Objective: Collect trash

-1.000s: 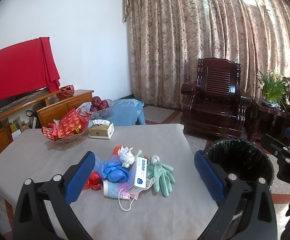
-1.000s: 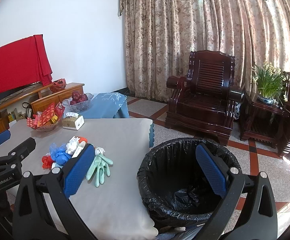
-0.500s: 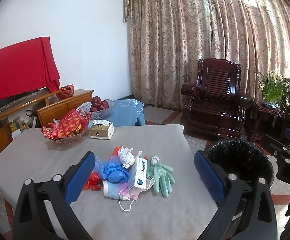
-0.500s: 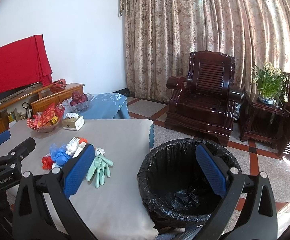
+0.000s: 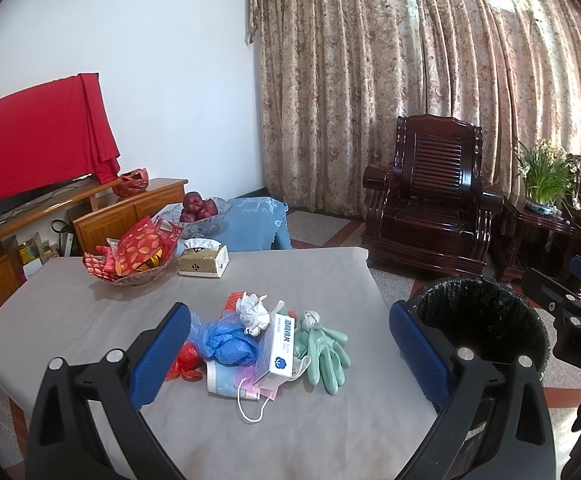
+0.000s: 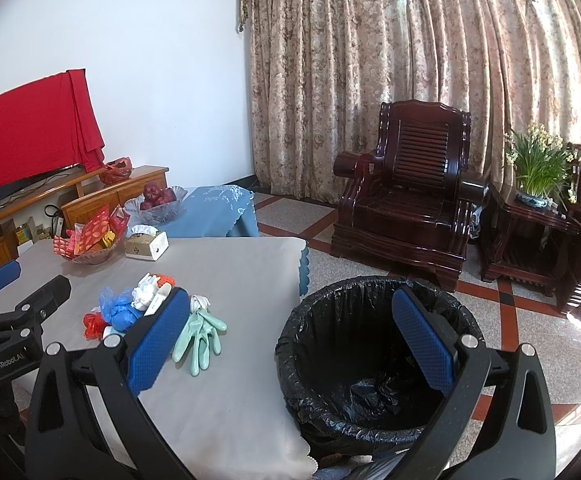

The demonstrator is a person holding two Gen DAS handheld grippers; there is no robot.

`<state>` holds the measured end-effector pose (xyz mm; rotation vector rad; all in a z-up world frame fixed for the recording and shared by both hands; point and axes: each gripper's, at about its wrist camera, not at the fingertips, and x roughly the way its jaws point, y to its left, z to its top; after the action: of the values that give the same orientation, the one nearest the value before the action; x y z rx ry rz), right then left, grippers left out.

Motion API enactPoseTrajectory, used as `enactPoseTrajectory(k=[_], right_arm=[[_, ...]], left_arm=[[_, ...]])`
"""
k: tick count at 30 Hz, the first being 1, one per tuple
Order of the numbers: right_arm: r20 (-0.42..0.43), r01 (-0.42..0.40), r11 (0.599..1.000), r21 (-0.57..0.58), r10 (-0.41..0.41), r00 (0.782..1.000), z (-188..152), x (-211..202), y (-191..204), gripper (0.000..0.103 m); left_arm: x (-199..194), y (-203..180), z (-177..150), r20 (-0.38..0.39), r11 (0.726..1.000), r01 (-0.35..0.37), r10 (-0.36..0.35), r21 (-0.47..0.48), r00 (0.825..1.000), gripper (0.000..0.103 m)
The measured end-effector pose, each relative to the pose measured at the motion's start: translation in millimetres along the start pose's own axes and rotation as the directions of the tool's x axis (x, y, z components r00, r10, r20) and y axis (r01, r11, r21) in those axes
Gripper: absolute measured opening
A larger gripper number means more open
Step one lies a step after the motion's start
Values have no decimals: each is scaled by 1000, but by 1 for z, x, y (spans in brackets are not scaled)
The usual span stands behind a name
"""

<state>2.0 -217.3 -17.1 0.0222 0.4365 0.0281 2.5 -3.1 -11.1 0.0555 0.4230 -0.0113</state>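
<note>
Trash pile (image 5: 274, 336) sat dead ahead of the left claw (image 5: 290, 354) — nearer one; both claws spread wide, empty — bin (image 6: 374, 360) under right claw (image 6: 290, 340).

The surface (image 5: 90, 312) wore a plain grey cloth. Between the spread fingers of the left tongs (image 5: 290, 344) a heap of trash lay on it: green rubber gloves (image 5: 324, 346) toward the right finger, a white box with blue print (image 5: 278, 344) leaning on face masks (image 5: 230, 380), a crumpled blue bag (image 5: 226, 340), a white paper wad (image 5: 252, 310) and a red wrapper (image 5: 184, 360) by the left finger. Beyond the heap, farther from the tongs, sat a tissue box (image 5: 204, 258) and, to its left, a glass dish of red packets (image 5: 130, 256). On the floor (image 6: 530, 336), between the fingers of the right tongs (image 6: 290, 344), stood a black-lined bin (image 6: 370, 360) just beside the surface's edge.
</note>
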Motion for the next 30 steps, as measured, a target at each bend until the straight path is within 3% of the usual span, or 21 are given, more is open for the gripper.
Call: enactPoseTrajectory(k=[30], right_arm=[[-11,-6,1000,2,6,1000,8,6,9,98]], left_arm=[[11,10,-6,-26,1000,4,-5,-20,1000,97]])
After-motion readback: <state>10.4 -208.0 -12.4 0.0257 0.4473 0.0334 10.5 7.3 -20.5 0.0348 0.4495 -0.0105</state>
